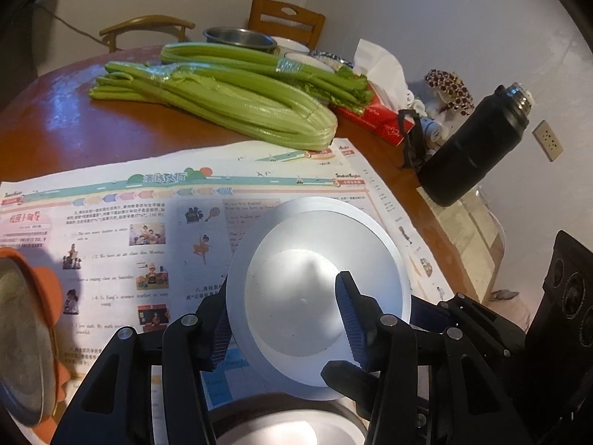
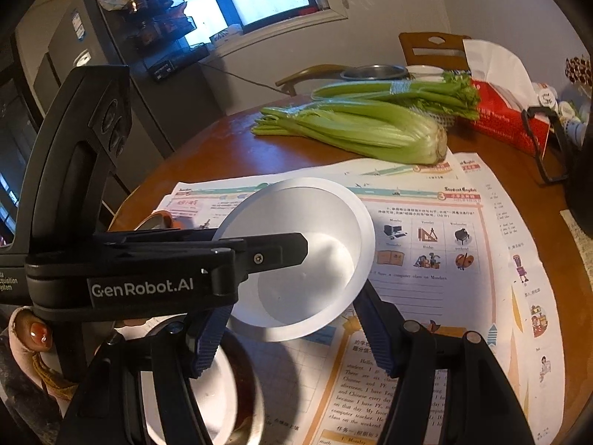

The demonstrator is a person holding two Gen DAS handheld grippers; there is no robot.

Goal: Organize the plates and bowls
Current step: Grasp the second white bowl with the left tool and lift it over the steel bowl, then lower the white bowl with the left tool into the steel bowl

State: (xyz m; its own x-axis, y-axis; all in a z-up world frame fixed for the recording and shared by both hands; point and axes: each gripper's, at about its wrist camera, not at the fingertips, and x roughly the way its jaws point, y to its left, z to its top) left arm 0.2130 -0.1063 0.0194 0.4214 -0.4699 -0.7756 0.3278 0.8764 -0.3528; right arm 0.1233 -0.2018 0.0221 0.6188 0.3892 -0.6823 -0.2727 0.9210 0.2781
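Note:
My left gripper (image 1: 285, 319) is shut on a white bowl (image 1: 315, 296), one finger inside and one outside its rim, holding it tilted above the newspaper. The same bowl (image 2: 307, 252) shows in the right wrist view with the left gripper (image 2: 259, 256) clamped on its near rim. My right gripper (image 2: 292, 330) is open, its fingers (image 2: 374, 333) spread just below the bowl, not touching it. Another white bowl (image 2: 200, 400) with a brown rim sits under the right gripper. A pale dish (image 1: 281, 426) lies below the left gripper.
Newspaper (image 1: 122, 222) covers the near part of the brown round table (image 1: 55, 118). Celery bunches (image 1: 222, 89), a metal bowl (image 1: 241, 39), white dishes, a red tissue box (image 1: 374, 118) and a black flask (image 1: 474, 144) stand behind. An orange-rimmed plate (image 1: 22, 333) is at left.

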